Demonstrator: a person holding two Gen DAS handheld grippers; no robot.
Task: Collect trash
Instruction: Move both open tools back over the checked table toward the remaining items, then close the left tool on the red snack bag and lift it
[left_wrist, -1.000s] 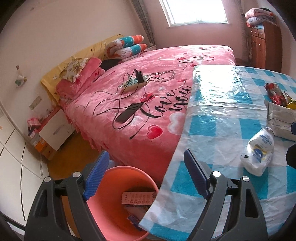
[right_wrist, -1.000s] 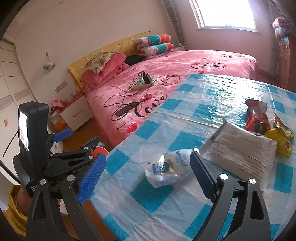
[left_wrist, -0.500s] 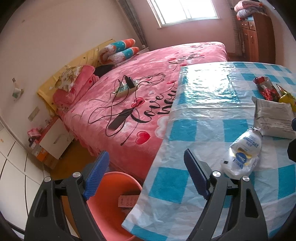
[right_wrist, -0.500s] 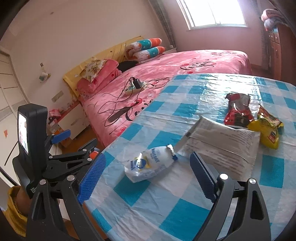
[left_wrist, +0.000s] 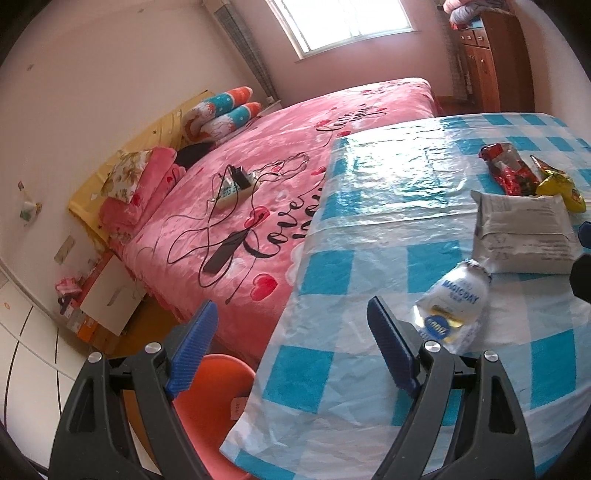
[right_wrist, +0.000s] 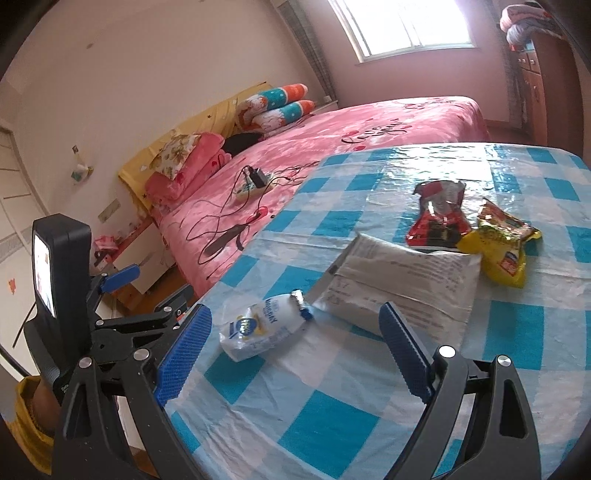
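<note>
Checked tablecloth (right_wrist: 332, 424) holds four wrappers (right_wrist: 264, 328); both claws (right_wrist: 291, 350) gape empty.

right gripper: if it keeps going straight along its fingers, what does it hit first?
Most likely the white Magicday wrapper: it lies on the checked tablecloth between and just ahead of the open right gripper, slightly left of centre. The grey mailer bag lies behind it. Depth is uncertain.
</note>
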